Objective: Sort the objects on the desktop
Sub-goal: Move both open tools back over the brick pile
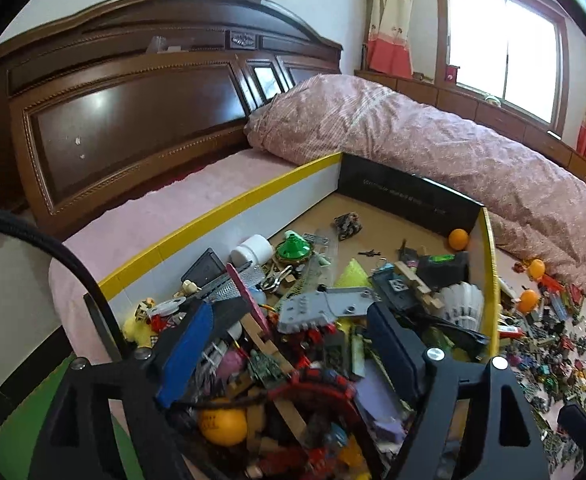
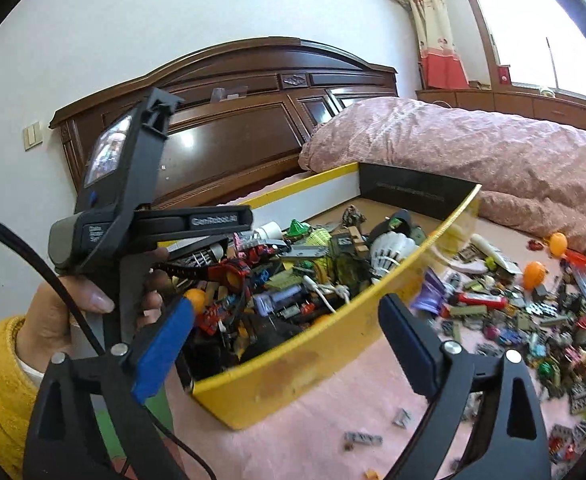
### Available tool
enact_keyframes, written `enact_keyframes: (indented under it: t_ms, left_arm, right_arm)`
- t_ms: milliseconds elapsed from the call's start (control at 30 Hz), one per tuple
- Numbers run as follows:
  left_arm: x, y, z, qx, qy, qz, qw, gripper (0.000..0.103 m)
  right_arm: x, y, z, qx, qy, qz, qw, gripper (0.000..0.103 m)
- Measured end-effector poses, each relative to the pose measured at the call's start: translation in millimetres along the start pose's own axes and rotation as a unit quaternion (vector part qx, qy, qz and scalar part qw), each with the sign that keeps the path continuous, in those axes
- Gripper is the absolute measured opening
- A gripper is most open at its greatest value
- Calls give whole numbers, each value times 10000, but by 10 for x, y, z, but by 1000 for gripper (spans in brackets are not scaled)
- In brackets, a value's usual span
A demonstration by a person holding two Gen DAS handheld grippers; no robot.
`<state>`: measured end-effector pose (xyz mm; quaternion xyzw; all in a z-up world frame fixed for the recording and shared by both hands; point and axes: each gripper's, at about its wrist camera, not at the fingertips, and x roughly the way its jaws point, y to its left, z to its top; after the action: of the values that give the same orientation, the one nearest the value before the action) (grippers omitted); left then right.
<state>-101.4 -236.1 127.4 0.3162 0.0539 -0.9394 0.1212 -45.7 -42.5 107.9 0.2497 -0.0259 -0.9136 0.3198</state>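
A box with a yellow rim [image 1: 213, 220] lies on the pink bed, heaped with small toys and parts. My left gripper [image 1: 293, 320] hangs open over the heap, nothing between its fingers. Below it are a grey studded plate [image 1: 321, 310], a white shuttlecock [image 1: 463, 304], a white bottle [image 1: 253, 250] and an orange ball [image 1: 223, 420]. My right gripper [image 2: 287, 308] stands open above the box's near yellow wall [image 2: 333, 344], holding nothing. Several loose bricks [image 2: 533, 312] and two orange balls [image 2: 535, 274] lie on the sheet to the right of the box.
A hand in a yellow sleeve [image 2: 65, 312] holds the left tool's black handle [image 2: 125, 184] at the box's left. A rumpled pink quilt [image 1: 433, 140] lies behind the box, with a dark wooden headboard [image 1: 133, 112] beyond. A black cable [image 1: 73, 264] curves at the left.
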Motion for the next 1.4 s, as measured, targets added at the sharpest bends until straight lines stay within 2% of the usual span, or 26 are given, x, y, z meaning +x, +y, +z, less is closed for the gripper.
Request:
enact_keyframes:
  t_ms: [167,467,733,933,1100,1400]
  left_arm:
    - [-225,-171,-92,128,-51,-256,9996,82]
    - [-545,-625,-304,465,-23,-591,9972,82]
    - [-726,-1117,-550,903,72,-1011,9907,82]
    - [-823,-1435,-706,934,251,-1389,9856,82]
    - [-872,-1639,-899,1011,354,-1465,9834,82]
    - [-770,-1867,-1266,1009,770,-1479,9808,82]
  right_arm:
    - [-316,-109,-83,176,-29,-90,9998,102]
    - [-776,-277,-192,296,-157,-496,9982,102]
    - [-1177,-509,-340,404,-211,-1113,9927,102]
    - [-1469,-758,-475,691,-246,-1507,9859,102]
    - [-1641,-962,-636,1013,-210,-1721,9796,102]
    - [-1869,-1243,-893,1372,-93,-2103,9679,102]
